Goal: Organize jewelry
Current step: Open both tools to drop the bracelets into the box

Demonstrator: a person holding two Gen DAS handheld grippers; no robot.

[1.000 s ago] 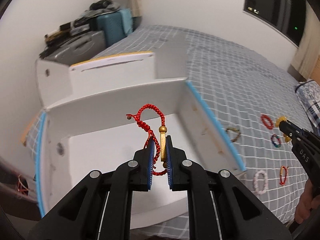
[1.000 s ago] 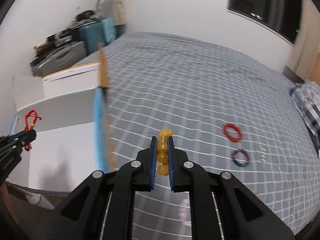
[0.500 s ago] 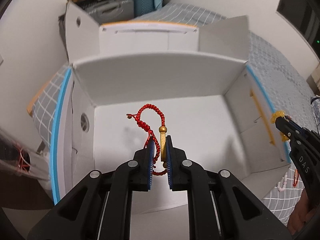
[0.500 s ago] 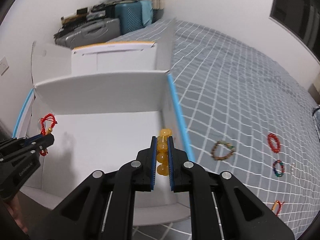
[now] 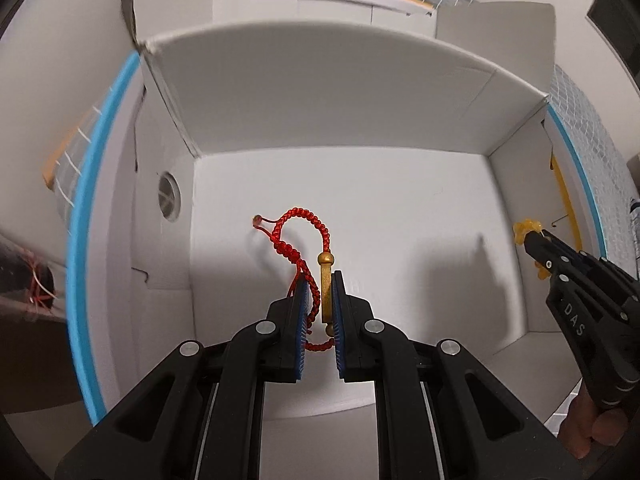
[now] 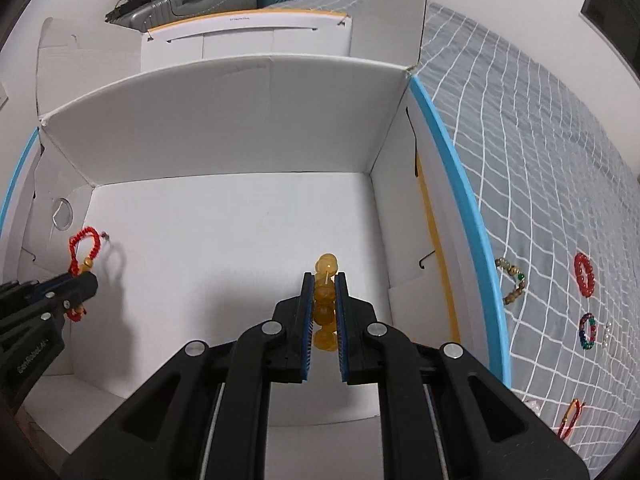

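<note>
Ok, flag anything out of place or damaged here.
Nothing looks damaged. The white box is open, holding no jewelry on its floor yet. Several bracelets lie loose on the checked bedspread, outside it, yet to be sorted.

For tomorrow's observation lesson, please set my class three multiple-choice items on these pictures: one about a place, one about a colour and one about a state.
1. Where are both grippers held?
A. Over the open white box
B. Over the bedspread
C. Beside the suitcase

2. What colour is the braided bracelet in the left gripper?
A. Green
B. Red
C. White

3. How does the right gripper stand?
A. Wide open and empty
B. Shut on nothing
C. Shut on a yellow bead bracelet

Answers:
1. A: the left gripper and the right gripper both show the floor of the white box beneath them.
2. B: the braided bracelet is red, with a gold bar.
3. C: the yellow bead bracelet sits pinched between its fingers.
</note>
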